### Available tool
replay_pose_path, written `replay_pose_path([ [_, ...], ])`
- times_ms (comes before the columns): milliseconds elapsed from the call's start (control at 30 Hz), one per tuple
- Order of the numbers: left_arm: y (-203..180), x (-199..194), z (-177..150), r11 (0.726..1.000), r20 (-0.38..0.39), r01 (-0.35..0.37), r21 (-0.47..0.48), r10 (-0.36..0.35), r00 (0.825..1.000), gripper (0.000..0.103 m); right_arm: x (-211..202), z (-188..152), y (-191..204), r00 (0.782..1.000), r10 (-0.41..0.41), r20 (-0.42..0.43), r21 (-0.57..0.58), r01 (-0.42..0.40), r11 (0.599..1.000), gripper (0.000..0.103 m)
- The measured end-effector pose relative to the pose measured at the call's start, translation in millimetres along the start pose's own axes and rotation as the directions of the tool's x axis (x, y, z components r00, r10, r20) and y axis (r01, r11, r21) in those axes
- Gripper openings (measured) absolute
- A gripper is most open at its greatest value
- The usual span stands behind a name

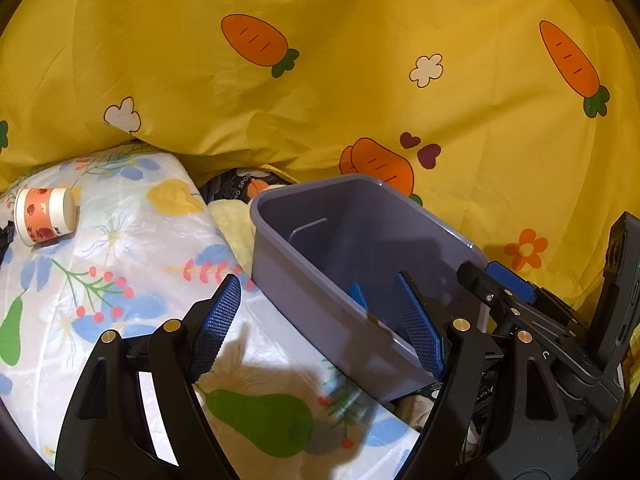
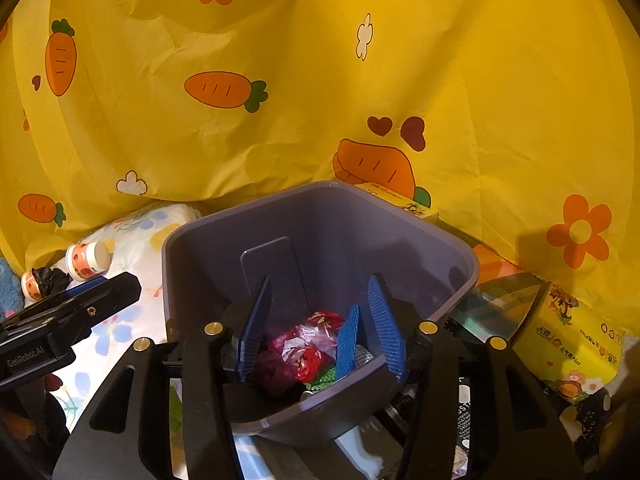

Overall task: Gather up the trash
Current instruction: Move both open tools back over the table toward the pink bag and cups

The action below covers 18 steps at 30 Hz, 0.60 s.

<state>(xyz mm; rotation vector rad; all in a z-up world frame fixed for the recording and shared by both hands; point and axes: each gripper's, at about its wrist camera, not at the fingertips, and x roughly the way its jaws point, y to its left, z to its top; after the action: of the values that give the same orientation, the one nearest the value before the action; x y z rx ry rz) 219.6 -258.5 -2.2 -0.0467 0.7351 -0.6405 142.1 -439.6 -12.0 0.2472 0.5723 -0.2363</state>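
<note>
A grey-purple plastic bin (image 1: pixel 320 236) (image 2: pixel 400 240) rests tilted on the bed. Red and green wrappers (image 2: pixel 308 348) lie in its bottom. My right gripper (image 2: pixel 316 332) is open over the bin's mouth and holds nothing; its fingertips reach inside the bin. My left gripper (image 1: pixel 320 316) is open and empty, spread across the bin's near wall; it also shows at the left of the right wrist view (image 2: pixel 80 300). A small orange and white paper cup (image 1: pixel 46 214) (image 2: pixel 86 260) lies on its side on the floral pillow, left of the bin. A second cup stuffed with black wrapping (image 2: pixel 44 282) lies beside it.
A yellow quilt with carrots (image 1: pixel 360 80) (image 2: pixel 280 120) is piled behind the bin. A floral pillow (image 1: pixel 120 260) lies to the left. Yellow tissue boxes (image 2: pixel 568 340) and flat packets (image 2: pixel 504 300) lie right of the bin.
</note>
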Motion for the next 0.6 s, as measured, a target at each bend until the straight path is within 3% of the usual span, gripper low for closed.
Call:
replay_pose_path([
  [200, 18.1, -19.5, -9.7, 0.999, 0.024, -0.051, -0.013, 0.051, 0.998, 0.08, -8.2, -2.8, 11.1, 1.0, -0.019, 0.024, -0.004, 0.019, 1.0, 0.077],
  [367, 47.7, -40.8, -18.7, 0.988, 0.033, -0.15, -0.046, 0.152, 0.988, 0.082, -15.6, -4.9, 30.7, 0.999, -0.021, 0.042, -0.018, 0.022, 1.0, 0.082],
  [500, 84.2, -62.0, -27.8, 0.964, 0.03, -0.25, -0.094, 0.254, 0.967, 0.084, -20.0, -7.7, 55.4, 0.999, 0.009, 0.05, -0.048, -0.007, 0.999, 0.086],
  [600, 114.8, -79.9, -36.2, 0.933, 0.032, -0.336, -0.125, 0.343, 0.939, 0.085, -17.2, -9.9, 80.5, 0.998, 0.057, 0.033, -0.073, -0.054, 0.996, 0.086],
])
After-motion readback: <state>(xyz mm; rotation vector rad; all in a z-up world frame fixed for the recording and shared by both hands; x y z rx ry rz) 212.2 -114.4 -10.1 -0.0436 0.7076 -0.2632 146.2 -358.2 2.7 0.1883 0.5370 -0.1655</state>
